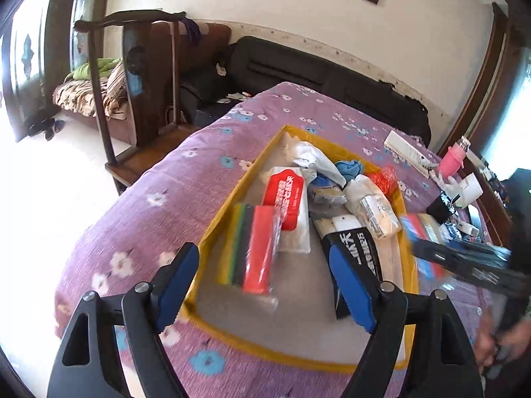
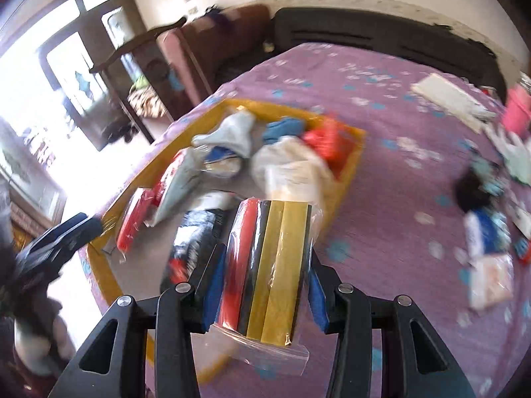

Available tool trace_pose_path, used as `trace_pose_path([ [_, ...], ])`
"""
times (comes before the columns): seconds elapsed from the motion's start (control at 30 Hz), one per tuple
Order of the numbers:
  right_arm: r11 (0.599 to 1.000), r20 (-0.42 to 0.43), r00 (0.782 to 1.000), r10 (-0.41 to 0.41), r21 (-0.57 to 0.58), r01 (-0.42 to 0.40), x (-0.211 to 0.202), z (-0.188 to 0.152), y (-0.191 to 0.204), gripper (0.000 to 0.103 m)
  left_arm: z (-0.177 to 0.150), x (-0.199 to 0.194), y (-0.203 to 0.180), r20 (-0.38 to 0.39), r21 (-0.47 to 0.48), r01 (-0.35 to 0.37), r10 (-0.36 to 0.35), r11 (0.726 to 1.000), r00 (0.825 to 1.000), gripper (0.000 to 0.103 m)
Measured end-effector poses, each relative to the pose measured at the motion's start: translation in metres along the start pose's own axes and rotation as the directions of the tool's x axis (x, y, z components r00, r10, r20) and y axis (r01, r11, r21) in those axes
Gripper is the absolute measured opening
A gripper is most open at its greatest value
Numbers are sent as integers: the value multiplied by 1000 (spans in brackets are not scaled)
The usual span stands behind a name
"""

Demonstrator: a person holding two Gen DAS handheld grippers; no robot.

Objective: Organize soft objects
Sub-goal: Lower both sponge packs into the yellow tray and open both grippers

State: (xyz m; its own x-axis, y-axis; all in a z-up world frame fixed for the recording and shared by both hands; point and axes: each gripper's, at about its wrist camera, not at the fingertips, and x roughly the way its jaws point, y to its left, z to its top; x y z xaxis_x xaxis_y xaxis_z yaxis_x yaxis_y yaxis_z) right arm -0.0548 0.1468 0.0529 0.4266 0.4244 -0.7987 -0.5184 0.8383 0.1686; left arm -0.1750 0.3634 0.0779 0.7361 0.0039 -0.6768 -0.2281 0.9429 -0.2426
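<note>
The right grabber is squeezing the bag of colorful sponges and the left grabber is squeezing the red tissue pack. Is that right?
Not quite. The right gripper does squeeze the sponge pack, but the left gripper is open and empty; the red tissue pack lies untouched in the yellow tray, as the left wrist view shows.

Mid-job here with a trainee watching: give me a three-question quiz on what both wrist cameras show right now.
1. True or false: the right gripper is shut on a bagged sponge pack.
2. Multiple choice: the left gripper is A) shut on a cloth, B) open and holding nothing, C) out of view.
3. Fill in: the sponge pack with the red side in the left wrist view lies inside the ____ tray.

Key: 1 true; 2 B; 3 yellow.
</note>
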Motion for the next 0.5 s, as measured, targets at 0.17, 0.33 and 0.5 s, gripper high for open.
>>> trace_pose_path([
  [0.17,999,-31,999,-32,-25,32,30,10,10,57,-8,-10,9,7,-14,-2,2,1000,1000,81],
  [0.33,999,36,999,-37,13,36,9,9,0,75,-10,-16,3,30,10,-10,10,1000,999,83],
  [0.5,995,99,991,-95,28,92,-26,-5,-20,82,-13,-16,-20,40,60,-33,30,998,999,84],
])
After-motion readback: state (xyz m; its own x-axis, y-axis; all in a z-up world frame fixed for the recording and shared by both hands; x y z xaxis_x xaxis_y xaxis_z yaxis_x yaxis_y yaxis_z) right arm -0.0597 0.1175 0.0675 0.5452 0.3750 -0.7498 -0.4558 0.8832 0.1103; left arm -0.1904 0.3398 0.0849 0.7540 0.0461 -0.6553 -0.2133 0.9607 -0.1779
